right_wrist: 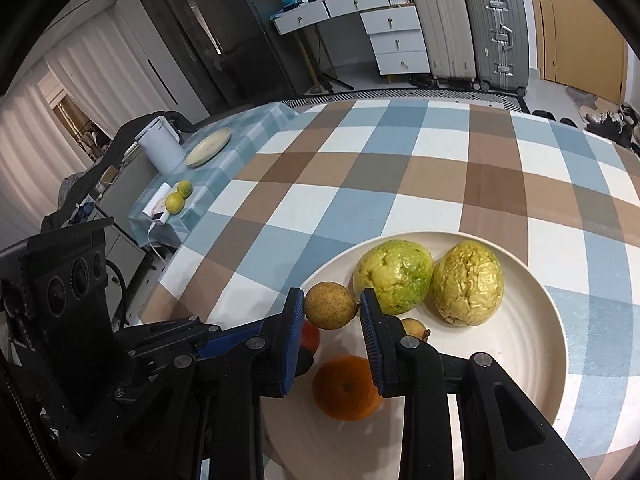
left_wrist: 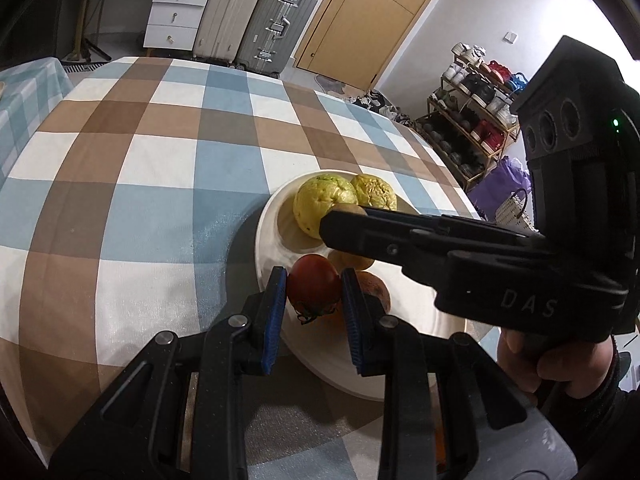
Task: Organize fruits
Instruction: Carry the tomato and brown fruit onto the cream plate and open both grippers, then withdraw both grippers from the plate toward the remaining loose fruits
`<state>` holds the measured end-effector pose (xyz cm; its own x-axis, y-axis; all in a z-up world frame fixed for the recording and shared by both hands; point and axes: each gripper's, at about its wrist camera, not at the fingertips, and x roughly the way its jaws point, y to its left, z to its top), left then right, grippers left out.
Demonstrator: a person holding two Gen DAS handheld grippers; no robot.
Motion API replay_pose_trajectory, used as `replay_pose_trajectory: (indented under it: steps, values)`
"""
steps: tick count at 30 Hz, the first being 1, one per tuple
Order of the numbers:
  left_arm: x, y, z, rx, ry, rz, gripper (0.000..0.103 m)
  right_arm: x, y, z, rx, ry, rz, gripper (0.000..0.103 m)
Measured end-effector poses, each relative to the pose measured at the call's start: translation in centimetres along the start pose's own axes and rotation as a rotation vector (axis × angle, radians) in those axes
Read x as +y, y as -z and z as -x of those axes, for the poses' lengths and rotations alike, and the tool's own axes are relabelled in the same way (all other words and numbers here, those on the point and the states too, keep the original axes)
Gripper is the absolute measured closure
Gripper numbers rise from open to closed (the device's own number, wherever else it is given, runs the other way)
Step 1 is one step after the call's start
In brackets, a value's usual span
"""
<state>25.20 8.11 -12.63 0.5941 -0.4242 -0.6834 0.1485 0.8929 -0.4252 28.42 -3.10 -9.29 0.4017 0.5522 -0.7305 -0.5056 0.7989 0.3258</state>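
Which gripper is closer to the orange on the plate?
Right, as far as the views show. The orange sits just under the right gripper, whose fingers clasp a small brown fruit. The left gripper holds the tomato beside it.

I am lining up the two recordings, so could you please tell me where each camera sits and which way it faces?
Left wrist: on the left gripper, facing forward over the round cream plate; its blue pads close on a red tomato. The right gripper and the person's right hand cross the frame.
Right wrist: on the right gripper, facing across the checked tablecloth; it grips a small brown round fruit.
Shared: plate, two wrinkled yellow-green fruits, suitcases.
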Motion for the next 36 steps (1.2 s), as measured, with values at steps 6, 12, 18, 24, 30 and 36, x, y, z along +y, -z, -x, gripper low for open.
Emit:
replay_pose_trajectory:
  steps: [6,12,18,24,30,36]
  values:
    - [-0.1,-0.2,0.1,0.001,0.010,-0.006,0.078,0.0,0.0,0.2,-0.018,0.019,-0.001,0.064]
    - [-0.7,-0.2,0.9,-0.003,-0.012,-0.018,0.072,-0.4,0.5,2.8,-0.104,0.009,-0.016,0.055]
    - [-1.9,0.3,2.9,-0.034,-0.051,-0.033,0.053,-1.1,2.0,6.2,-0.180,0.019,-0.041,0.050]
    - [-4.3,1.2,6.0,-0.087,-0.079,-0.081,0.036,-1.7,4.5,10.6,-0.303,0.040,-0.071,0.039]
    - [-6.6,2.3,8.7,-0.127,-0.116,-0.111,0.022,-1.3,7.5,14.2,-0.385,0.070,-0.064,0.012]
    - [-9.2,4.1,10.9,-0.144,-0.168,-0.155,0.018,-0.7,10.3,16.7,-0.427,0.069,-0.055,0.004]
